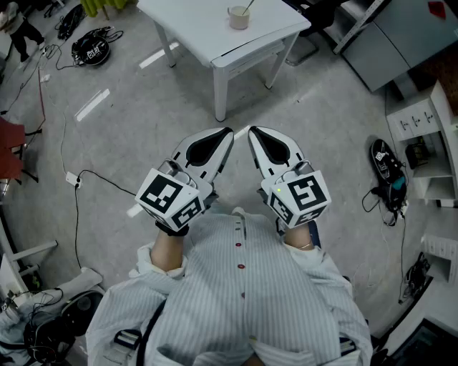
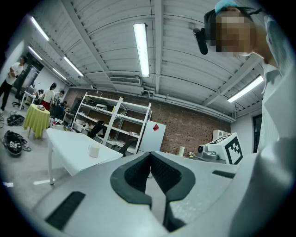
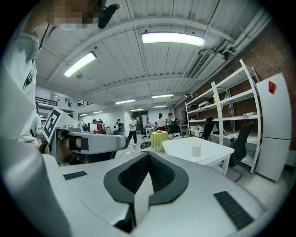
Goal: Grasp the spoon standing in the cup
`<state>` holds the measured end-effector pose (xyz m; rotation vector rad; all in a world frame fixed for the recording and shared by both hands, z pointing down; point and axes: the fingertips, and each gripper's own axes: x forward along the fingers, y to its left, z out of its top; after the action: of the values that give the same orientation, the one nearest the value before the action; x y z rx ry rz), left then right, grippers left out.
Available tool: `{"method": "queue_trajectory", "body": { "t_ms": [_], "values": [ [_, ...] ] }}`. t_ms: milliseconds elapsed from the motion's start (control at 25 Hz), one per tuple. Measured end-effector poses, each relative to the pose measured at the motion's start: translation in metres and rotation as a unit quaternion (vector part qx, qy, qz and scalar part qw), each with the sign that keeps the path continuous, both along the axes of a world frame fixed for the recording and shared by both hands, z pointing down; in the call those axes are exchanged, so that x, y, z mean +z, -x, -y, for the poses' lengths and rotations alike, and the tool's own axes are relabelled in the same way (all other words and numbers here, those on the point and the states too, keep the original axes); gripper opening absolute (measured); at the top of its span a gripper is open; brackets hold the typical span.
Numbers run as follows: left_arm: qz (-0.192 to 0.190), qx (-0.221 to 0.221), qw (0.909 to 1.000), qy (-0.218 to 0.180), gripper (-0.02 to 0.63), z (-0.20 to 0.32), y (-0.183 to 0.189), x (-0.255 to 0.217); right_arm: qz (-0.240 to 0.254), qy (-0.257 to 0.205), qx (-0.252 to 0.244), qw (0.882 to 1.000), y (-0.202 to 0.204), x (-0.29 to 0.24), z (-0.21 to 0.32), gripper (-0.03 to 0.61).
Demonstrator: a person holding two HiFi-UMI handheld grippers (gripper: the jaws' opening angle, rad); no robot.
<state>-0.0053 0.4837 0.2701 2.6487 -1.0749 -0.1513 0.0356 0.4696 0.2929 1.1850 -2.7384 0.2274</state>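
A pale cup (image 1: pixel 238 17) with a thin spoon (image 1: pixel 247 8) leaning in it stands near the front right corner of a white table (image 1: pixel 200 28), far ahead of me. The left gripper view has the cup (image 2: pixel 94 150) small at the left, and in the right gripper view the cup (image 3: pixel 196 149) is right of centre. Both grippers are held close to my chest, tips almost meeting. My left gripper (image 1: pixel 227 134) is shut with nothing in it. My right gripper (image 1: pixel 252 133) is shut and empty too.
Cables and a black headset (image 1: pixel 91 48) lie on the grey floor at the upper left. A black device (image 1: pixel 383 163) with cords lies at the right beside white shelving (image 1: pixel 422 136). Open floor lies between me and the table. Metal shelves (image 3: pixel 222 106) and distant people (image 3: pixel 132 127) fill the room.
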Motion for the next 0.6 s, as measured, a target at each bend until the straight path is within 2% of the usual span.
{"method": "queue_trajectory", "body": {
  "t_ms": [280, 600],
  "values": [
    [0.001, 0.003, 1.0000, -0.003, 0.009, 0.008, 0.009, 0.000, 0.008, -0.003, 0.007, 1.000, 0.007, -0.003, 0.010, 0.009],
    [0.004, -0.004, 0.9999, -0.009, 0.009, 0.020, 0.046, 0.001, 0.018, -0.010, 0.023, 1.000, 0.028, -0.005, 0.026, 0.009]
  ]
}}
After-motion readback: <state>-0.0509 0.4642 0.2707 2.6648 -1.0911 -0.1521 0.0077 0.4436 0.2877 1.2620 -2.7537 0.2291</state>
